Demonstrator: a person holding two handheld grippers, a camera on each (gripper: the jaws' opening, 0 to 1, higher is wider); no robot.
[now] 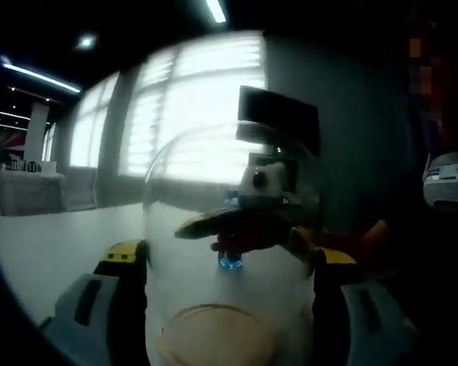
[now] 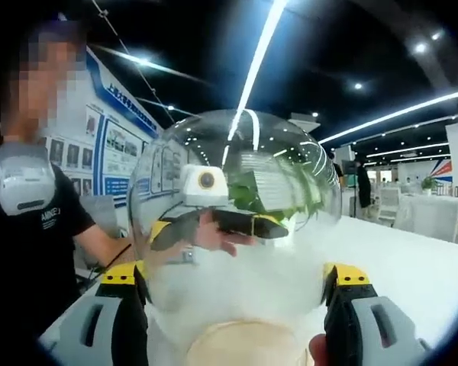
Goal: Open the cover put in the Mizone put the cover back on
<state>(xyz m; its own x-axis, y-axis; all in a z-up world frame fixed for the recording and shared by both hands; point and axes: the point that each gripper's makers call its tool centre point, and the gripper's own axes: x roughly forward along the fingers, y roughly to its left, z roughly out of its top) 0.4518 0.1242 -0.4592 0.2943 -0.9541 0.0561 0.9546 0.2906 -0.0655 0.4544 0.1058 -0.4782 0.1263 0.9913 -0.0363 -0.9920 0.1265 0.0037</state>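
Clearly, one clear glass dome cover (image 1: 229, 229) stands between the two tools, its rounded top up and its long axis upright in both views. In the left gripper view the left tool (image 1: 229, 305) has a yellow-tipped jaw on either side of the dome, both seeming to press the glass, so it looks clamped on the cover. In the right gripper view the right tool (image 2: 237, 305) likewise has its two jaws against the flanks of the same dome, and it too appears clamped on it, though the curved glass makes the exact contact hard to judge. At the foot of the dome a round pale wooden base (image 2: 248, 343) shows through the glass. Each view sees the opposite tool through the cover, its dark yellow-edged jaws reaching in from the far side. A small blue round thing (image 1: 229, 261) shows through the glass in the left gripper view; I cannot tell whether it lies inside the dome or behind it. Nothing else can be made out inside the cover. The dome sits over a white worktop (image 2: 412, 267). A person in a black shirt (image 2: 30, 252) stands at the left of the right gripper view, one hand (image 2: 214, 236) seen through the glass
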